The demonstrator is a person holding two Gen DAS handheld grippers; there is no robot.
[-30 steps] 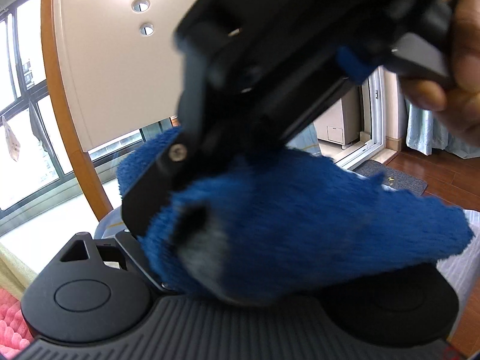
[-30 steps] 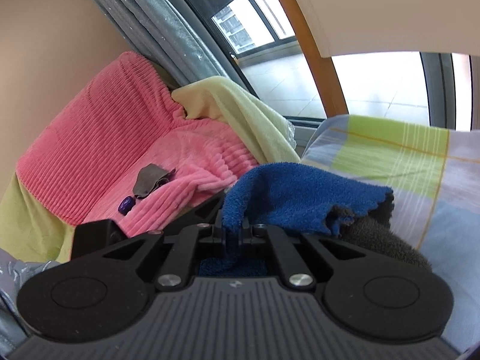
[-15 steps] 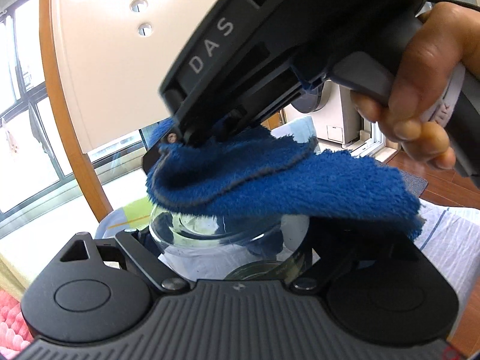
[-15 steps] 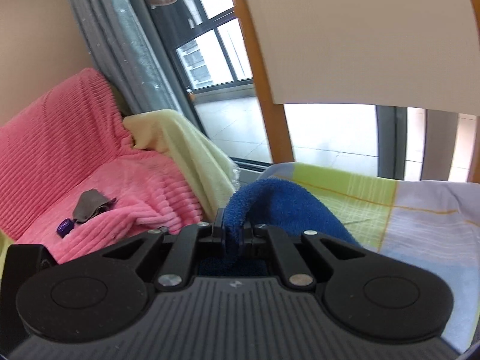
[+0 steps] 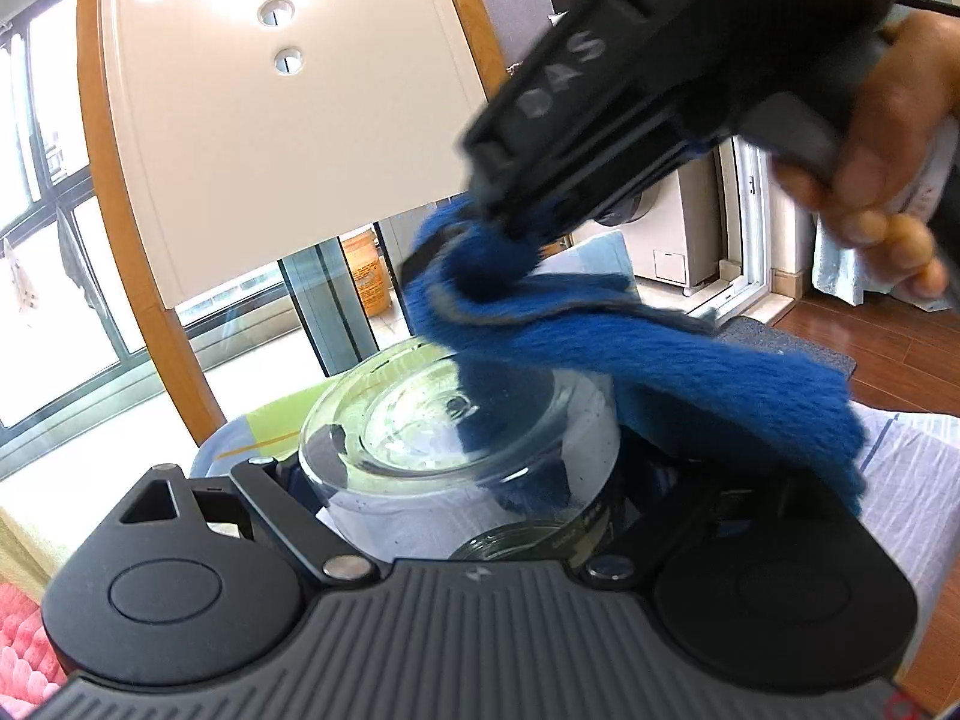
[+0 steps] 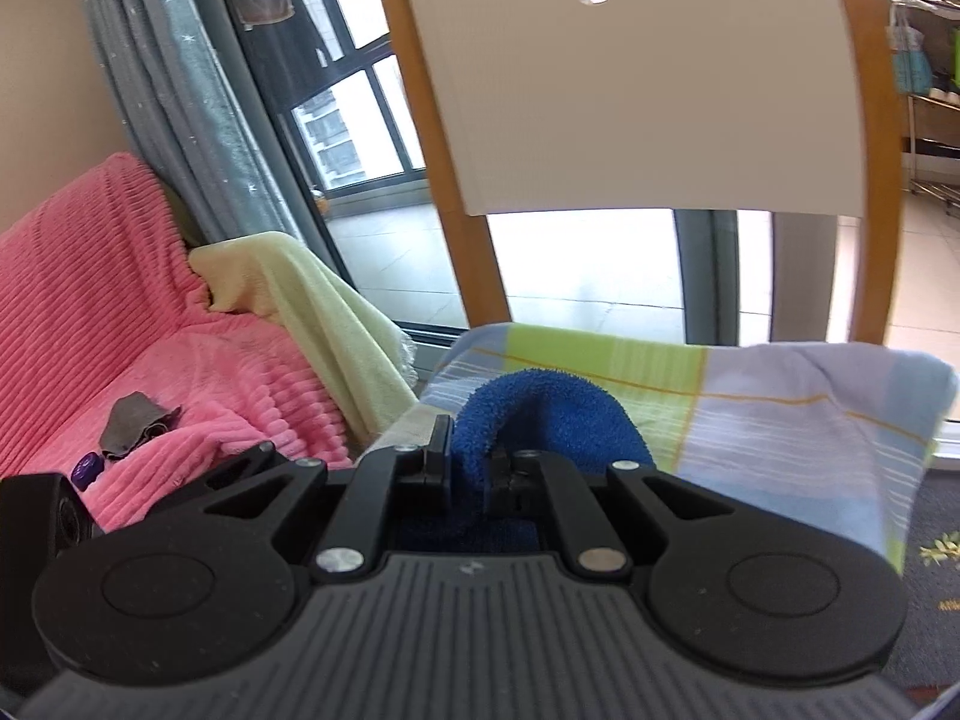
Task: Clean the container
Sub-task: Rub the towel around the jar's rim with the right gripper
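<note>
Over the checked tablecloth (image 6: 780,420), the left gripper (image 5: 462,480) clamps the clear glass container (image 5: 456,456) while the right gripper's (image 6: 471,468) jaws, just loosening around the blue terry cloth (image 5: 630,354), have lifted it clear, so wiping looks done.

The right gripper (image 5: 480,240) is motion-blurred in the left wrist view, its fingertips buried in the fluffy blue cloth (image 5: 630,360). That cloth covers the far right rim of the clear glass jar (image 5: 456,444), whose mouth end sinks behind the left gripper's body.
</note>
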